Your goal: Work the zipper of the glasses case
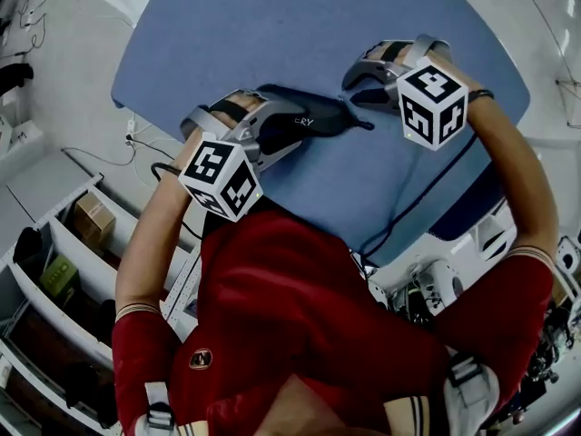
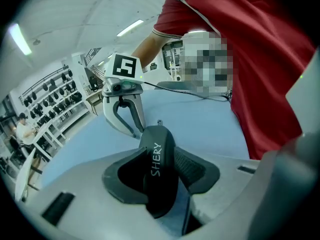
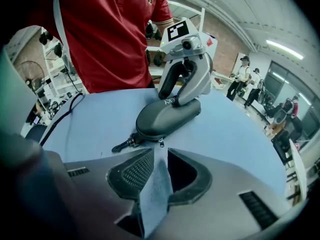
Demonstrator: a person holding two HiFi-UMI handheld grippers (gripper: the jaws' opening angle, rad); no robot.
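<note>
Here blue table [image 1: 272, 25] bears case [image 1: 309, 121]; shelves [image 1: 64, 243] seemingly stocked

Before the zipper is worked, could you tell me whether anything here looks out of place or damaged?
Nothing stands out: the glasses case lies flat on the blue table, clamped by the left gripper, with the right gripper open near its zipper pull.

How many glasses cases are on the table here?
1. The black glasses case lies on the blue table, one end clamped in the left gripper; the right gripper is open just short of its zipper pull. No other shows.
</note>
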